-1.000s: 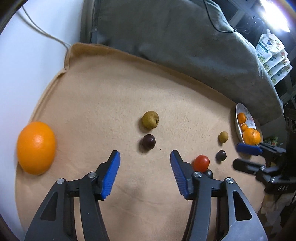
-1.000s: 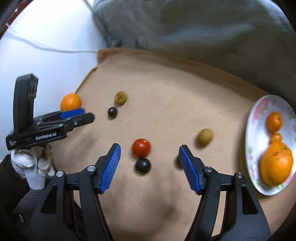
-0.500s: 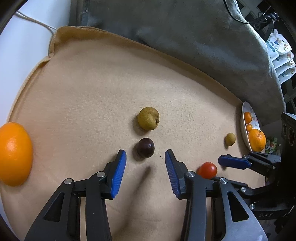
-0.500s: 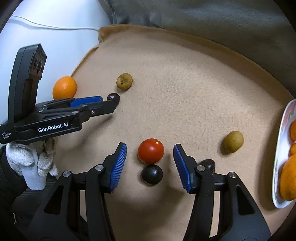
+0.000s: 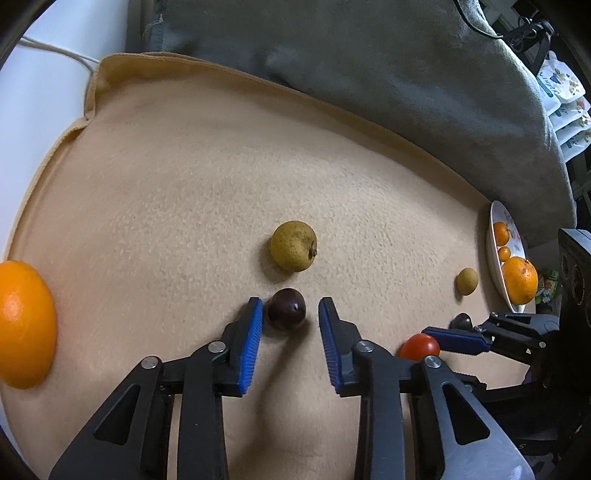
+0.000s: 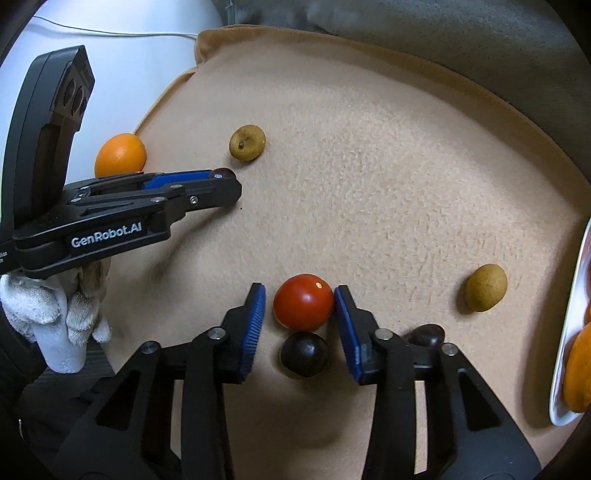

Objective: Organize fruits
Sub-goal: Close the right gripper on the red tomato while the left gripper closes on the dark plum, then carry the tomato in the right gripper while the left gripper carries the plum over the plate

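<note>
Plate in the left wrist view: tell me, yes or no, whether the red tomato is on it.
No. The tomato lies on the tan blanket, apart from the plate, which holds only orange fruits.

This looks like a home: a tan fleece blanket [image 5: 184, 192] is spread over a soft surface with a grey cushion [image 5: 369, 74] lying along its far edge. A floral plate [image 5: 496, 258] holds oranges, and a white cable [image 6: 110, 34] runs behind.
</note>
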`<state>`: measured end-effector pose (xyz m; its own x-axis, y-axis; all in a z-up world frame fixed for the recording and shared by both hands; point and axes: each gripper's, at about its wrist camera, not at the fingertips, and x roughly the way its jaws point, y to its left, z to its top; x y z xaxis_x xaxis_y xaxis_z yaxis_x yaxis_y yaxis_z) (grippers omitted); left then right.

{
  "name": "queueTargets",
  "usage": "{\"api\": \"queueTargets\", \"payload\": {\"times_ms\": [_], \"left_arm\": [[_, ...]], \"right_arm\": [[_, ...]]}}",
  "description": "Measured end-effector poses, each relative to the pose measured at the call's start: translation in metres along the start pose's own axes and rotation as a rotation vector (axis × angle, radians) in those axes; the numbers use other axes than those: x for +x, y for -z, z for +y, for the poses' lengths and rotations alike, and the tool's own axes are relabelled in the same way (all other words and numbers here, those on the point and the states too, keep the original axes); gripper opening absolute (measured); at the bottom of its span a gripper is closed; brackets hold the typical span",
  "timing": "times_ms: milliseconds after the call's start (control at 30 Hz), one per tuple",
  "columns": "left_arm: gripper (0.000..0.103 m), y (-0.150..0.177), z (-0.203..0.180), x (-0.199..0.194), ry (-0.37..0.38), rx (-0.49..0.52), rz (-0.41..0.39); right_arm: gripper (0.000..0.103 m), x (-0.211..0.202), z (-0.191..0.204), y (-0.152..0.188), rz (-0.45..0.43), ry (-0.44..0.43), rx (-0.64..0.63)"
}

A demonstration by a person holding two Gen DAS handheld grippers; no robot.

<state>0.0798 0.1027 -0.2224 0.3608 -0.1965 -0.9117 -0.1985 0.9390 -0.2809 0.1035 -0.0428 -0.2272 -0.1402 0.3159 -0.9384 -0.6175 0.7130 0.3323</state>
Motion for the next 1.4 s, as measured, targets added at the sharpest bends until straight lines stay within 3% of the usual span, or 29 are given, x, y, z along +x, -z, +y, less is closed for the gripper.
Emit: {"api": "queueTargets", "payload": {"times_ms": [133,1033,1400], "left_arm": [[0.019,-0.001,-0.004,0.004,-0.013,0.005,0.000],[0.019,-0.009,-0.019,-0.043,0.004,0.068,-0.059],[0.019,-0.009,-0.062,-0.049,0.046,0.151,-0.055]], "right_arm": [[0.035,-0.001,-0.002,0.001,0.004,-0.009,-0.007],[0.034,-0.063,-0.017,0.017,-0.120,-0.004,0.027],[0.034,-0.100,-0.053,0.036,-0.181,0.040,0.111]]}}
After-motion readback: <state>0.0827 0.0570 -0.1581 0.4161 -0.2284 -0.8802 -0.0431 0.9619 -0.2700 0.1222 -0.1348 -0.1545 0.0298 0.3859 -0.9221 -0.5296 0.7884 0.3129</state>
